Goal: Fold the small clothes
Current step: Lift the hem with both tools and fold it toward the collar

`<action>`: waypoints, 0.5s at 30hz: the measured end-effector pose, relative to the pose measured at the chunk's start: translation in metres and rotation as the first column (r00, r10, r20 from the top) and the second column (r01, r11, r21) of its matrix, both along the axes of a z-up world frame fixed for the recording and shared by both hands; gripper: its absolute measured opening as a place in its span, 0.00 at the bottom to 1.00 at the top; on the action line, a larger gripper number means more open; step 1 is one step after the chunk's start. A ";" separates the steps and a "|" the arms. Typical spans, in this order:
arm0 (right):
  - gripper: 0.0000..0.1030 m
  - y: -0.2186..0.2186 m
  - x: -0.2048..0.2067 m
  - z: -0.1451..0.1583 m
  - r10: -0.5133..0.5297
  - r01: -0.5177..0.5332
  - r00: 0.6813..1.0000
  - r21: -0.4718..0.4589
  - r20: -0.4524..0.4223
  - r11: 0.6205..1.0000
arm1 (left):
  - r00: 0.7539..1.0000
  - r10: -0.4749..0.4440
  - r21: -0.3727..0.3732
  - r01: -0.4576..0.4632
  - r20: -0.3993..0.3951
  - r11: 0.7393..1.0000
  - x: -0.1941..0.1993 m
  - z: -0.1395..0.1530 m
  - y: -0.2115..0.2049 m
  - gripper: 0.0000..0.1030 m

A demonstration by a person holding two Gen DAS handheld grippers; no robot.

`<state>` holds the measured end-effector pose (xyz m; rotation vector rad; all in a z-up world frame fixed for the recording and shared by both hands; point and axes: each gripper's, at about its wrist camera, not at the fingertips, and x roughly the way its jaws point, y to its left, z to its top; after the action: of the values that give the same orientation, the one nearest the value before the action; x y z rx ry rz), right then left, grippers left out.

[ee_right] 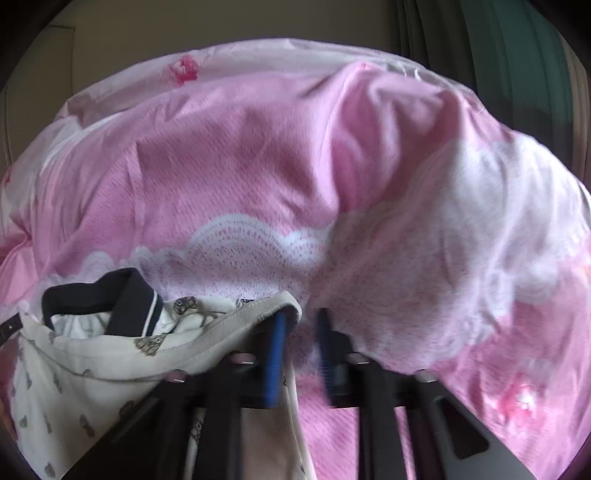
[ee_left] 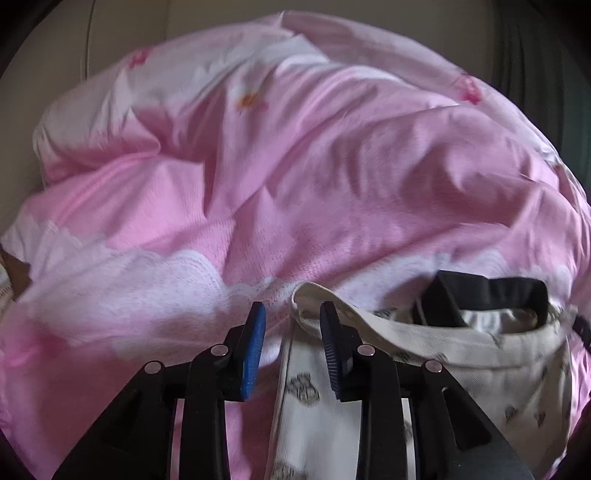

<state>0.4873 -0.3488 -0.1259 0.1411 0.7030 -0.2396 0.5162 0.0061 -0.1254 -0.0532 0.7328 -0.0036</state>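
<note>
A small cream cotton garment printed with grey bear figures [ee_left: 424, 354] hangs low over a rumpled pink quilt with white lace-pattern scallops [ee_left: 295, 177], its ribbed opening stretched wide between the two claws. Inside the opening lies a second piece, white cloth with a dark navy collar [ee_right: 136, 299]; the same collar appears black in the left wrist view [ee_left: 487, 291].

The left claw [ee_left: 291, 350] stands with its blue ribbed pads apart. The left end of the garment's ribbed hem [ee_left: 306, 295] drapes over the tip of the pad on the right of the view, and a strip of the cream cloth falls through the gap between the pads.

The right claw [ee_right: 301, 354] is blurred; its blue pads are likewise apart. The other end of the hem [ee_right: 280, 302] lies hooked over the pad on the left of the view, with cloth hanging down beside it.

The quilt covers a bed and fills most of both views, heaped in high folds behind the garment. A beige wall [ee_right: 221, 22] stands beyond it, and dark green curtains [ee_right: 517, 48] hang at the upper right.
</note>
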 end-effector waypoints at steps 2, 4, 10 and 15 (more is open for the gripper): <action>0.50 0.001 -0.011 0.008 -0.004 0.005 1.000 -0.011 0.025 1.000 | 1.000 -0.018 0.023 0.018 0.007 1.000 -0.013 0.008 -0.003 0.30; 0.49 0.003 -0.026 0.016 -0.004 0.006 0.999 -0.030 0.049 1.000 | 0.999 -0.034 0.035 0.034 0.013 0.999 -0.026 0.013 -0.007 0.30; 0.41 0.028 -0.045 0.026 0.125 -0.124 0.990 -0.011 0.071 0.992 | 0.975 -0.215 0.024 0.216 -0.057 0.976 -0.040 0.005 -0.052 0.30; 0.34 0.058 -0.020 -0.001 0.258 -0.258 0.963 0.014 -0.079 0.966 | 0.950 -0.258 0.027 0.267 -0.178 0.963 -0.012 -0.023 -0.071 0.29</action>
<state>0.4677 -0.2910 -0.1272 0.0421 0.7937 0.0062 0.5039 -0.0644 -0.1488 0.0948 0.9097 -0.2376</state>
